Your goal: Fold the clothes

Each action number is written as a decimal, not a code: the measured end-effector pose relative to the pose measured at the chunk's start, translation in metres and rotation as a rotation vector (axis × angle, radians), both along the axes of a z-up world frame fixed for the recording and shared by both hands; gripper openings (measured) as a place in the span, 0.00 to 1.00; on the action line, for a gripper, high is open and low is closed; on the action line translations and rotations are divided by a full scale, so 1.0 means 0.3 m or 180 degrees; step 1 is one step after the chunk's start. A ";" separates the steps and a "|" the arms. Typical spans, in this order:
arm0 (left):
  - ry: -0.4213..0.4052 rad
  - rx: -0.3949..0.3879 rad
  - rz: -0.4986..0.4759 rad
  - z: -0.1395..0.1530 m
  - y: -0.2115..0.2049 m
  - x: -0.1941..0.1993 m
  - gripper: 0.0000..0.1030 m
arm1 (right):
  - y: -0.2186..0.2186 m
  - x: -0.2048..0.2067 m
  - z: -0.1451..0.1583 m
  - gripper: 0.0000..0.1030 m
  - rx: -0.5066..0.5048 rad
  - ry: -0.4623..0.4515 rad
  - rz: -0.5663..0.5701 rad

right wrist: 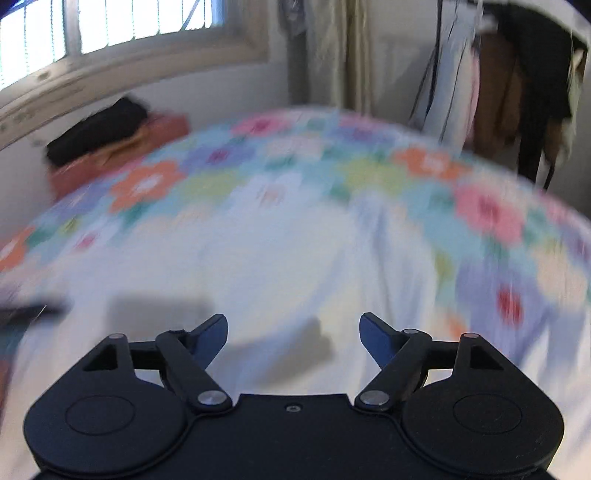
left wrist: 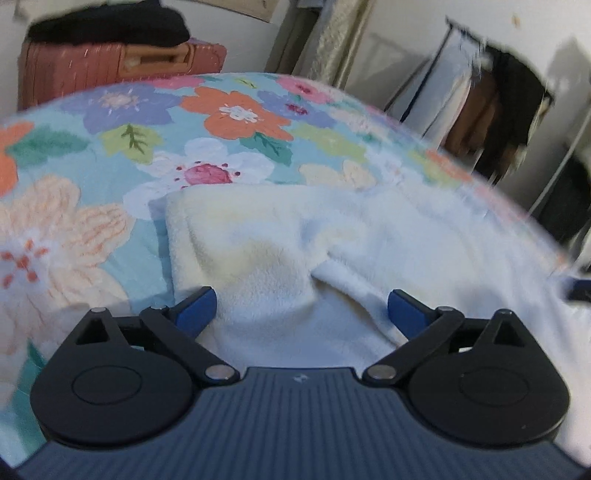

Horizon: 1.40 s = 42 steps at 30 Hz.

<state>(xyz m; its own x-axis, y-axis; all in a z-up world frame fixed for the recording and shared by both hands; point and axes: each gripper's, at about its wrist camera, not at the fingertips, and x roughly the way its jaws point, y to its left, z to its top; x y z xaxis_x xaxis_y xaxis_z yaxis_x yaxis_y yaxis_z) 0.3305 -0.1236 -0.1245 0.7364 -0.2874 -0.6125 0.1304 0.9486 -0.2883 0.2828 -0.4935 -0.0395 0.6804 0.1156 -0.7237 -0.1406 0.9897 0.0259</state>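
Gaping hand-held grippers (left wrist: 301,308) (right wrist: 293,332) hover above white garment (left wrist: 332,240).

A home bedroom: floral bedspread (left wrist: 236,122), suitcase (left wrist: 110,68), hanging clothes (right wrist: 517,92) (window (right wrist: 110,26) behind).

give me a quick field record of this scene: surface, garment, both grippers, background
surface: bed with a floral blanket
garment: white fleecy garment lying rumpled on the blanket, one part lapped over another, not a neat fold
left gripper: jaws wide open over the garment, nothing gripped
right gripper: jaws open above the white cloth, nothing gripped; view blurred
background: pink suitcase with a black bundle on top, hanging clothes, window
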 end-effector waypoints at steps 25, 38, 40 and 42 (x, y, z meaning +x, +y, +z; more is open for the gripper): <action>0.0275 0.0913 0.0545 -0.005 -0.123 -0.003 1.00 | -0.475 -1.043 -0.096 0.80 0.0782 0.0399 -0.1111; 0.0416 0.0590 -0.1107 0.411 -0.685 -0.548 0.99 | -0.395 -1.099 -0.210 0.32 0.0057 0.0109 -0.0242; 0.0598 0.0512 -0.1429 0.392 -0.790 -0.632 0.98 | -0.421 -1.130 -0.195 0.11 0.0297 -0.0074 -0.0146; 0.0711 0.0571 -0.1720 0.370 -0.895 -0.728 0.98 | -0.437 -1.191 -0.146 0.09 0.0286 -0.0253 -0.0220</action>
<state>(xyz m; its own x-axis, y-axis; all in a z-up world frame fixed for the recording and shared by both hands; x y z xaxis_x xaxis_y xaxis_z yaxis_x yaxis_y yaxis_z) 0.1120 -0.3922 -0.0135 0.3634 -0.4624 -0.8088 0.5614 0.8015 -0.2060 -0.0744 -0.6247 -0.0833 0.7437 0.1282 -0.6561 -0.0772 0.9913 0.1063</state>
